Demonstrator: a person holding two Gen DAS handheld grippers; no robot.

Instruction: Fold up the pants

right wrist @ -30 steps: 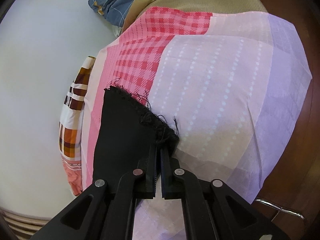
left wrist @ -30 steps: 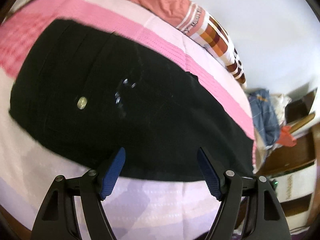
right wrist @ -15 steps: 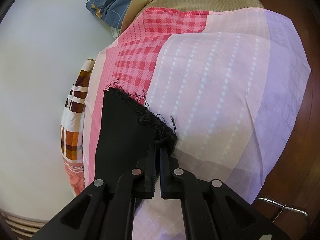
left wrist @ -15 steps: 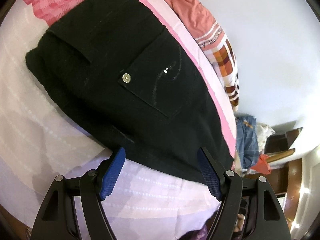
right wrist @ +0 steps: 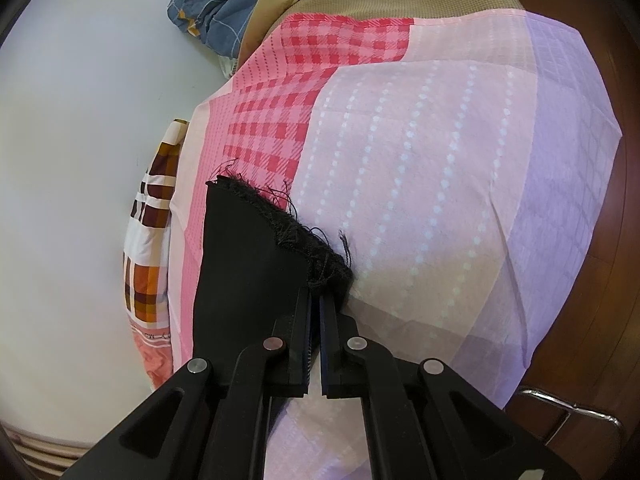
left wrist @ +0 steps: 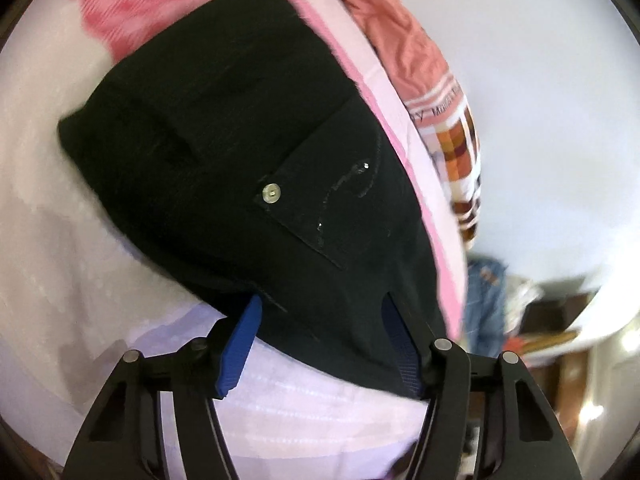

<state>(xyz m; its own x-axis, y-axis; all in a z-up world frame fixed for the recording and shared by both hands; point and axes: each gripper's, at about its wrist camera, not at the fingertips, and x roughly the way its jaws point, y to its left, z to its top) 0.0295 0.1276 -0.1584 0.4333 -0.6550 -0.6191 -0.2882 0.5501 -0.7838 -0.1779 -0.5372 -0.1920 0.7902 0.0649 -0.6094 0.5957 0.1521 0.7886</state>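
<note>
The black pants (left wrist: 240, 152) lie flat on the pink and lilac bedsheet (right wrist: 460, 160), back pocket and its metal button (left wrist: 271, 193) facing up. The right gripper (right wrist: 316, 300) is clamped tight on the frayed hem (right wrist: 288, 220) at the leg end — the cloth is pinched right between its fingers. The left gripper (left wrist: 320, 308) stands wide open at the near edge of the seat, one blue pad (left wrist: 240, 348) on the sheet side, the other over the black cloth; it holds nothing.

To my eye the step is getting a second hold so the legs can be carried over toward the waist. The left one should bite the full edge, both layers, before closing — a thin pinch would likely slip. The view on that side is smeared, so whether the edge sits properly between the pads I cannot tell. Lift both ends level, or the fold will skew.
</note>
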